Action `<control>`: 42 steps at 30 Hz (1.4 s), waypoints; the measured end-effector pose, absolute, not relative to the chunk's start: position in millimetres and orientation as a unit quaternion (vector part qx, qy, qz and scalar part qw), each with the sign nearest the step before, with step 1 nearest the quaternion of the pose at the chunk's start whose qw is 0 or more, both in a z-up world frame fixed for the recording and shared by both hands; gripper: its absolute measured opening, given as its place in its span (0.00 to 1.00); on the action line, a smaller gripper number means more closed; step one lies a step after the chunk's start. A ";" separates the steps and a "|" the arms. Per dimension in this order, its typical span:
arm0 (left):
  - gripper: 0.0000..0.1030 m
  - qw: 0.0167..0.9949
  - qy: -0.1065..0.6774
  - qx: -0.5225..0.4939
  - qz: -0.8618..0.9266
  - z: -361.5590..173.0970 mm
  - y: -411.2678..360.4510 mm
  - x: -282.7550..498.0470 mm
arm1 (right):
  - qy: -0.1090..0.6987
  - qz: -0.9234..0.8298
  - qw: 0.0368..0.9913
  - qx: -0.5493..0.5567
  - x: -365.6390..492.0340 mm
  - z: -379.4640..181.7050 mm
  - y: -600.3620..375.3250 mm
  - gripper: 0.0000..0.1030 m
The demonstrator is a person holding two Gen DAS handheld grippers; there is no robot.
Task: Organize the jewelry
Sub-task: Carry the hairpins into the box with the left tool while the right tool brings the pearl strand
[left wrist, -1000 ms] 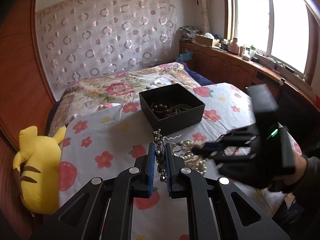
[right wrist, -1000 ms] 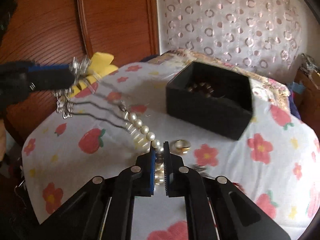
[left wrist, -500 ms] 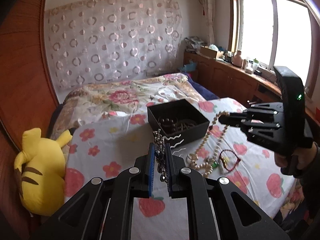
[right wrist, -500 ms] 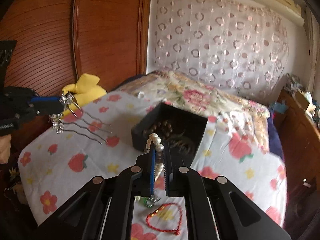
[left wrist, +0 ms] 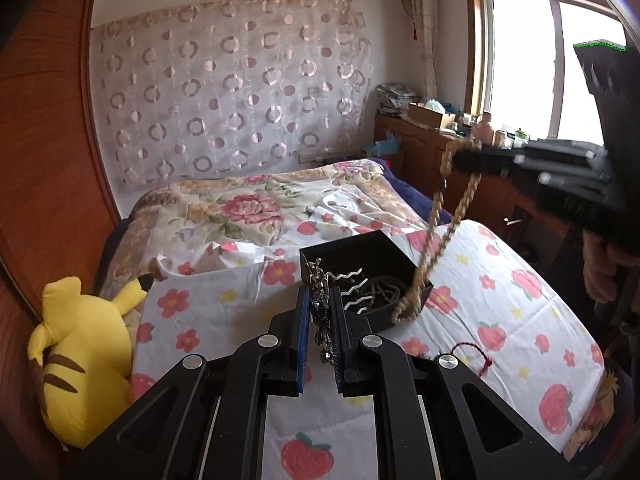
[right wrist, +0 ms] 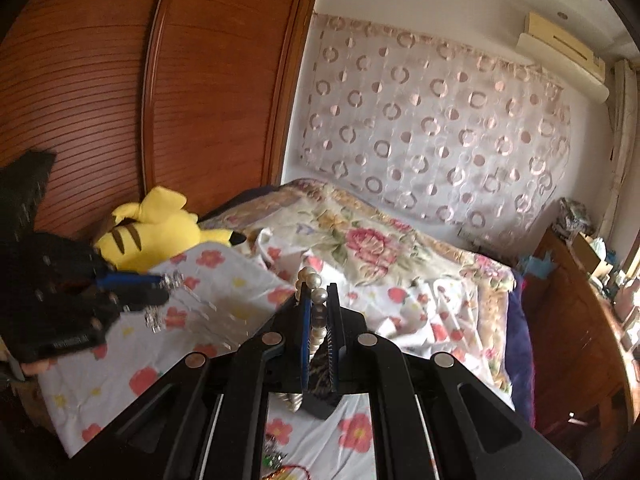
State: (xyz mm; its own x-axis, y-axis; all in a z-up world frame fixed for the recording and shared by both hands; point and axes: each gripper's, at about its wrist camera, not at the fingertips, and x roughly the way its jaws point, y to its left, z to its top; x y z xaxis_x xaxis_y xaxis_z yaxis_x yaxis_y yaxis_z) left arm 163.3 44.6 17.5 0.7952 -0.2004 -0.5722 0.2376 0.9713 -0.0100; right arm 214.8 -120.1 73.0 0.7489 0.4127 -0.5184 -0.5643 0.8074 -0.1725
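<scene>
Above the square black box (left wrist: 362, 254), round pearls (right wrist: 316, 282) dangle.

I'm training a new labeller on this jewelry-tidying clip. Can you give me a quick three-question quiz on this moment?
1. True or false: the right gripper is shut on the pearl necklace.
2. What does the left gripper hold: A) a red string bracelet, B) a silver hairpin with wavy prongs, C) nothing?
3. Where does the necklace's lower end hang?

Key: 1. True. 2. B. 3. At the black box, by its right front corner.
</scene>
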 end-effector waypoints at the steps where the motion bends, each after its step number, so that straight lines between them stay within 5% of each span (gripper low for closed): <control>1: 0.08 0.947 0.299 0.030 -0.115 16.8 45.6 164.3 | 0.228 0.262 0.924 -0.162 217.5 80.0 -119.7 0.08; 14: 0.08 0.944 0.309 0.014 -0.119 9.8 40.8 196.5 | 0.220 0.229 0.933 -0.172 255.8 104.0 -112.6 0.08; 32: 0.09 0.924 0.363 0.003 -0.119 -43.8 13.1 251.6 | 0.358 0.218 0.893 -0.161 295.8 -22.7 -125.0 0.08; 42: 0.09 0.926 0.357 0.016 -0.122 -42.8 0.4 250.7 | 0.371 0.255 0.884 -0.128 293.1 -36.3 -124.5 0.09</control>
State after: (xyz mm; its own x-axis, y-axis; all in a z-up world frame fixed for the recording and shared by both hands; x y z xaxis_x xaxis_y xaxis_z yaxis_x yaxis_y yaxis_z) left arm 250.7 0.4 -42.8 0.7145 -0.2156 -0.6656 0.2378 0.9695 -0.0587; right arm 293.1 -124.5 -36.3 0.5956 0.3553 -0.7205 -0.5455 0.8373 -0.0380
